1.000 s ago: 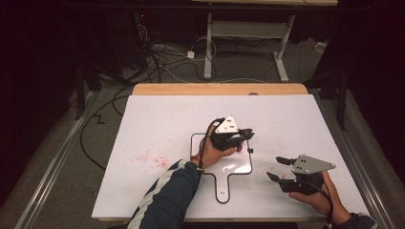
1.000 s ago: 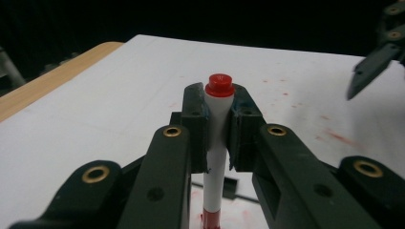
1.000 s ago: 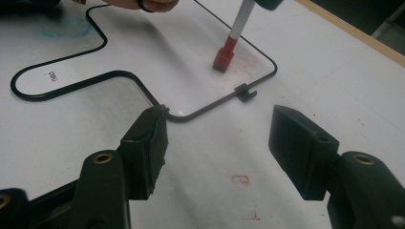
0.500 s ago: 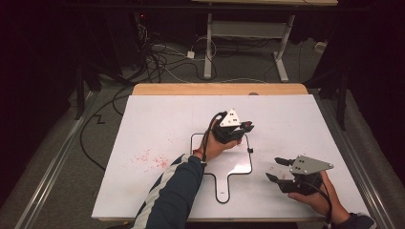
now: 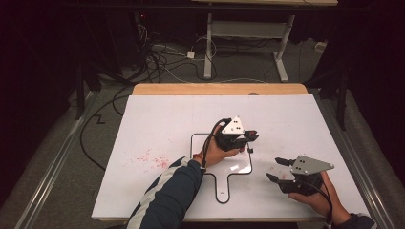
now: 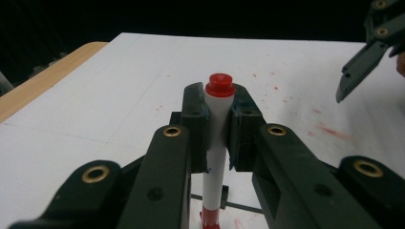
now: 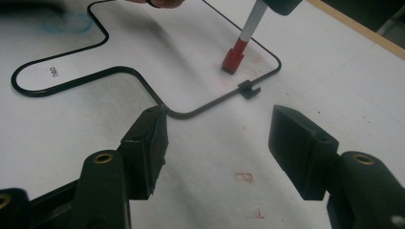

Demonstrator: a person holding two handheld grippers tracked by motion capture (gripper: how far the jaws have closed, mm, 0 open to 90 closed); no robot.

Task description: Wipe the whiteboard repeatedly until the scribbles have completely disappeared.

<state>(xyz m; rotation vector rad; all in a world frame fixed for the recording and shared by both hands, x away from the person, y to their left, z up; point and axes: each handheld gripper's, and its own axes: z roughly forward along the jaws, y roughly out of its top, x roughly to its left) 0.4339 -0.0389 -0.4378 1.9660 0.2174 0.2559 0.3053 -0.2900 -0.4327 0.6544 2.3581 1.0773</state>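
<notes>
My left gripper (image 5: 249, 137) is shut on a white marker (image 6: 217, 138) with a red cap, held upright over the white table (image 5: 157, 124). In the right gripper view the marker's red lower end (image 7: 233, 58) rests inside a paddle-shaped board with a black rim (image 7: 119, 70), near a small black clip (image 7: 249, 89) on that rim. My right gripper (image 5: 278, 170) hovers low at the right of the board, open, with nothing between its fingers (image 7: 291, 143). One of its jaws shows at the upper right of the left gripper view.
Red marker smears (image 5: 153, 160) dot the table left of the board, and fainter ones lie near the right gripper. A wooden strip (image 5: 219, 89) borders the table's far edge. Cables and desk legs lie on the floor beyond.
The left gripper with the marker has shifted a little over the board. The right hand has stayed where it was.
</notes>
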